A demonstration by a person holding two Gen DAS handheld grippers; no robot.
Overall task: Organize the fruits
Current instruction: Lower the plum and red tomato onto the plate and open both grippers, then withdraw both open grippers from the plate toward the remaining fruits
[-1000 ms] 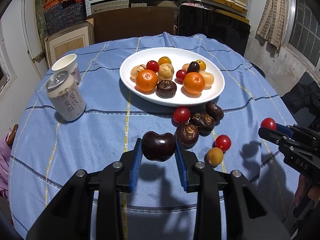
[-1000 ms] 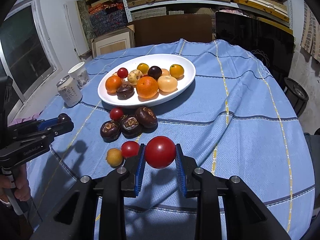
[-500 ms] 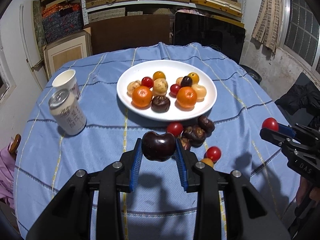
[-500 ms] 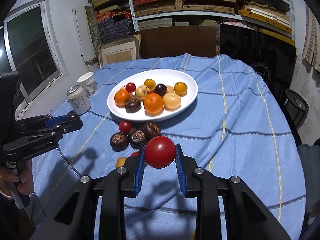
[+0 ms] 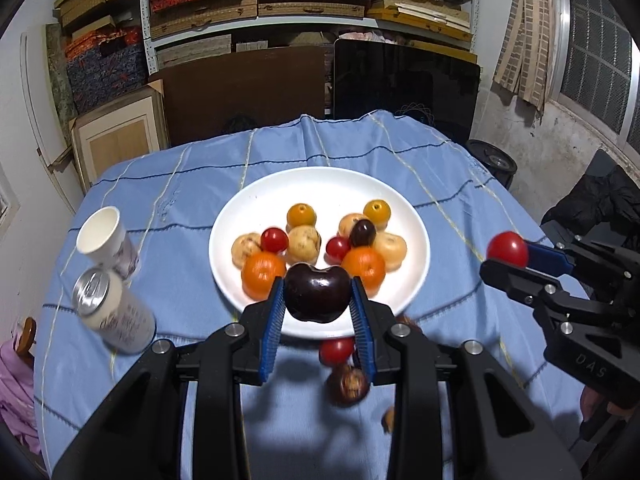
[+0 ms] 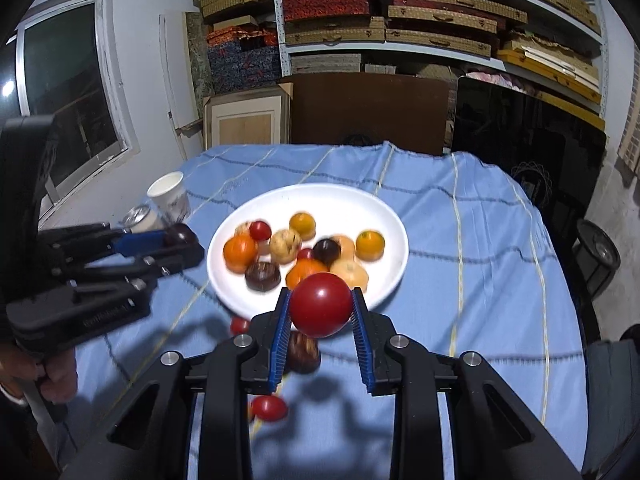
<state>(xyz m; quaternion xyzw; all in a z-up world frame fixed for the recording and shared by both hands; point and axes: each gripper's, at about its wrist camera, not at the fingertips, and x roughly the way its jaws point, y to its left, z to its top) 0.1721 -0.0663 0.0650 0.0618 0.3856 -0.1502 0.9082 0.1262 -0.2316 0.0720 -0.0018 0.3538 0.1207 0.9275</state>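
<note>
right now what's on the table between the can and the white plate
Nothing but bare blue tablecloth lies between the can and the white plate; the left wrist view shows it. The paper cup stands behind the can, not in that gap.

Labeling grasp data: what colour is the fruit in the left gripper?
Very dark purple, almost black, glossy. The fruit shows best in the left wrist view, clamped in the left gripper.

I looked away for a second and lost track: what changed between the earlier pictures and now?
Both grippers rose and moved toward the white plate. The left gripper still clamps the dark fruit; the right gripper still clamps the red tomato. Nothing was released; the plate's fruit stayed put.
</note>
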